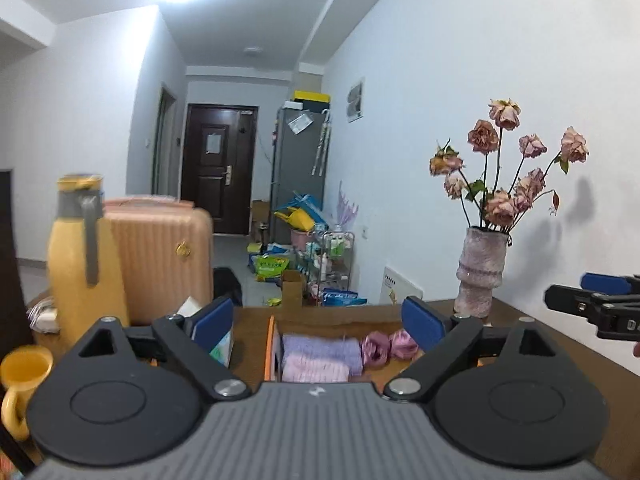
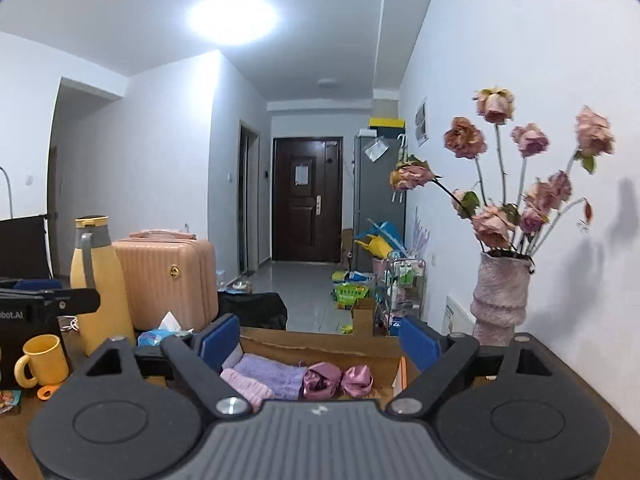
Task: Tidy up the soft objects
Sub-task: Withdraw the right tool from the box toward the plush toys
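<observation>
An open cardboard box (image 1: 320,317) (image 2: 320,345) sits on the brown table. Inside lie a rolled lilac towel (image 1: 320,349) (image 2: 268,374), a rolled pink towel (image 1: 316,372) (image 2: 246,386) and two shiny pink satin scrunchies (image 1: 390,346) (image 2: 338,380). My left gripper (image 1: 320,326) is open and empty above the near side of the box. My right gripper (image 2: 320,342) is open and empty, also held over the box. The right gripper shows at the right edge of the left wrist view (image 1: 596,304); the left gripper shows at the left edge of the right wrist view (image 2: 48,306).
A vase of dried roses (image 1: 482,272) (image 2: 500,296) stands at the table's back right by the wall. A yellow flask (image 1: 82,260) (image 2: 100,280), yellow mug (image 1: 20,384) (image 2: 42,360), tissue pack (image 2: 160,334) and pink suitcase (image 1: 160,252) (image 2: 168,280) are on the left.
</observation>
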### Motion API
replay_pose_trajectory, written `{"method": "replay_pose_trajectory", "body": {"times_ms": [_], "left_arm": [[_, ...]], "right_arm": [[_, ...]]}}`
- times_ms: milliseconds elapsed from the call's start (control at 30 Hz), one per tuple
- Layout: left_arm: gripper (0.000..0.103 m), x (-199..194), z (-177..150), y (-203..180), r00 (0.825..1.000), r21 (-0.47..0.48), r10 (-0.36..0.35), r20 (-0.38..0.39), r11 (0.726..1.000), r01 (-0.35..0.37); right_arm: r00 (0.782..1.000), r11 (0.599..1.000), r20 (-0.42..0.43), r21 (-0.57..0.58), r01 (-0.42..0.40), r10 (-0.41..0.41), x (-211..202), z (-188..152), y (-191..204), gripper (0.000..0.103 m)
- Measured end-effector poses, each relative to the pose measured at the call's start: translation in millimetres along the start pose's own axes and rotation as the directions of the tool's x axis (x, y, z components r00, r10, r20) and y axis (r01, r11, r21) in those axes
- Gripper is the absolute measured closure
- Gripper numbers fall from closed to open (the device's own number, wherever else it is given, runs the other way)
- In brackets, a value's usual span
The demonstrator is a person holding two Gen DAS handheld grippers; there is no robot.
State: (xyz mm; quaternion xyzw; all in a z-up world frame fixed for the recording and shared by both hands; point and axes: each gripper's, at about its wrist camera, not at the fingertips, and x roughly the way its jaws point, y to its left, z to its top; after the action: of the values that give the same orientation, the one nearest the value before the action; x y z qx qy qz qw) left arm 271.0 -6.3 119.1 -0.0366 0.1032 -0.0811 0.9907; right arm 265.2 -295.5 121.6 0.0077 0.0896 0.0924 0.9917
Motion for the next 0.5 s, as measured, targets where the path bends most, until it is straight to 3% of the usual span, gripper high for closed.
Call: {"method": "replay_pose_trajectory", "body": {"times_ms": [167,300,400,500], "left_arm": [[0.007,-66.1,-69.2,-8.8,1.0,0.051,-0.005,0.001,0.999,0.005],[0.005,-101.0,-116.2,-6.5,0.996,-0.016,-0.039,-0.077,0.999,0.038],[0.005,-98.0,-130.9,-8.1,0.983,-0.024,-0.058,-0.174,0.998,0.054],[0.005,-86.6,-129.5,-16.0,0.983,0.012,-0.048,-0.175,0.999,0.051]], "right_arm": [[0.998,0.999,0.049,-0.007,-0.051,0.051,-76.7,-75.1,12.0,0.014],[0.996,0.991,-0.03,0.103,-0.086,0.09,-117.4,-131.2,16.9,0.014],[0.984,0.983,-0.123,0.149,-0.109,0.128,-120.5,-146.8,11.8,0.014],[0.99,0.988,-0.104,0.13,-0.084,0.097,-119.5,-142.8,5.8,0.014]]}}
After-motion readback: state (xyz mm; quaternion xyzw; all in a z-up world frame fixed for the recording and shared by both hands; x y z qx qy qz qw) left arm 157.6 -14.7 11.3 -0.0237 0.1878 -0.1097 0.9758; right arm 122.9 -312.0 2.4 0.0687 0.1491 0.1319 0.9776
